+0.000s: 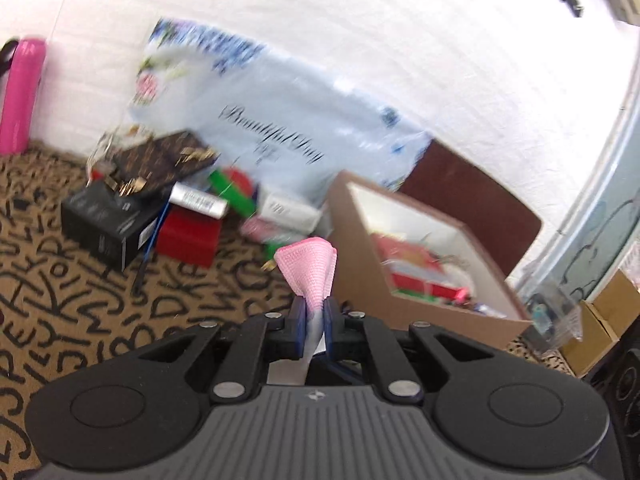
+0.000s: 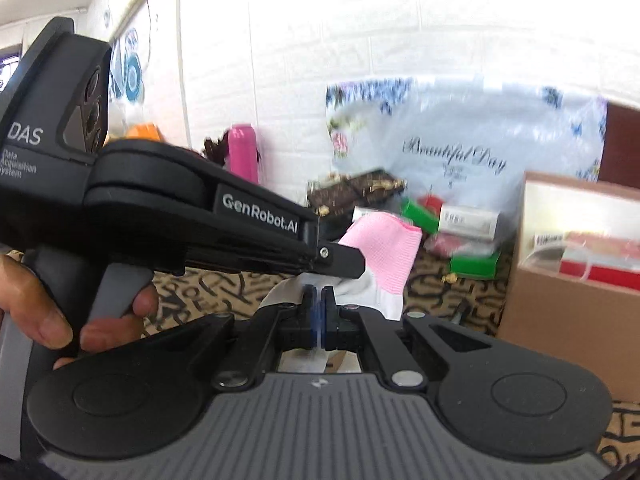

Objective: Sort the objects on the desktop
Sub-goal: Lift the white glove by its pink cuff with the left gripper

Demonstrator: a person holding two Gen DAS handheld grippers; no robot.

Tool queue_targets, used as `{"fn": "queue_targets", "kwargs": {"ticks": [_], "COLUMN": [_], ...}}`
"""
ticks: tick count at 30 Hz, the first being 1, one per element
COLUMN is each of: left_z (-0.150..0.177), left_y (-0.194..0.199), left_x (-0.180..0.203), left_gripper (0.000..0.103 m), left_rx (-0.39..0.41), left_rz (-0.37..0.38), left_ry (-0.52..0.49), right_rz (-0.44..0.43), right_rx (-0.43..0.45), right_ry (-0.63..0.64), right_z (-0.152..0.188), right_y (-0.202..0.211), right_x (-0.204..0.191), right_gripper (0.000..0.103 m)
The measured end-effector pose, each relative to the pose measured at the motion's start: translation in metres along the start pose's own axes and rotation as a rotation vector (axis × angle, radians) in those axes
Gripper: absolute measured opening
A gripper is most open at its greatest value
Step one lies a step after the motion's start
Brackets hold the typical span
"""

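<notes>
While both jaws clamp the pink-and-white cloth [image 1: 310, 276], red and green packages [image 1: 424, 276] inside the cardboard box [image 1: 360, 264].

White brick-pattern wall [image 1: 400, 40] straight ahead of the tool, brightly lit, washed out up top. Tan surface with black letter print [image 1: 60, 300] below and to the left. Dark brown panel [image 1: 472, 200] leans on the wall ahead-right.

A lived-in home room, by the look of it: a white brick-pattern wall [image 1: 360, 20] backs a surface [image 1: 60, 280] under a tan letter-printed cloth. Against that wall lean a pink bottle [image 1: 22, 96] and a printed plastic bag [image 1: 280, 120], with small boxes [image 1: 104, 216] and a cardboard box [image 1: 420, 276] crowded before it.
</notes>
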State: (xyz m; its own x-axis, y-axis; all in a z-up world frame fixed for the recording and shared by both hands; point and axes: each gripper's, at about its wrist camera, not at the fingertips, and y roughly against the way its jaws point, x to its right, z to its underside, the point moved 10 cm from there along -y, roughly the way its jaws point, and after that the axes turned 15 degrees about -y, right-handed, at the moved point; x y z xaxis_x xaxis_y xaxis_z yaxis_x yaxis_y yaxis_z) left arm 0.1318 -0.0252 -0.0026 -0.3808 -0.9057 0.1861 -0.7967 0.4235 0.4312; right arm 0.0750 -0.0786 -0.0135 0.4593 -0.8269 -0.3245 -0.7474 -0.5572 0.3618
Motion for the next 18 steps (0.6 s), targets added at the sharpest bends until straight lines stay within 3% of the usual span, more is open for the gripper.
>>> {"fn": "queue_targets", "kwargs": {"ticks": [6,9,11,13,18], "left_z": [-0.012,-0.012,-0.013,-0.012,-0.013], "left_y": [0.011,0.010,0.009,0.006,0.002], "left_x": [0.018,0.029,0.036,0.043,0.067], "left_gripper": [0.007,0.007,0.007,0.007,0.007], "left_rx": [0.028,0.026,0.021,0.008,-0.002], "left_rz": [0.022,0.047,0.050,0.069,0.119], "left_ry": [-0.017,-0.021,-0.042,-0.051,-0.103], "right_rz": [0.025,0.076,0.110,0.126,0.097], "right_rx": [0.062,0.079,0.090,0.119,0.135], "right_ry": [0.000,0.023,0.031,0.028,0.012], "right_z": [-0.012,-0.011,-0.010,-0.011,-0.014], "right_y": [0.028,0.036,0.039,0.045,0.051], "right_x": [0.006,0.014,0.020,0.024,0.025], "right_gripper": [0.004,0.019,0.057,0.073,0.073]}}
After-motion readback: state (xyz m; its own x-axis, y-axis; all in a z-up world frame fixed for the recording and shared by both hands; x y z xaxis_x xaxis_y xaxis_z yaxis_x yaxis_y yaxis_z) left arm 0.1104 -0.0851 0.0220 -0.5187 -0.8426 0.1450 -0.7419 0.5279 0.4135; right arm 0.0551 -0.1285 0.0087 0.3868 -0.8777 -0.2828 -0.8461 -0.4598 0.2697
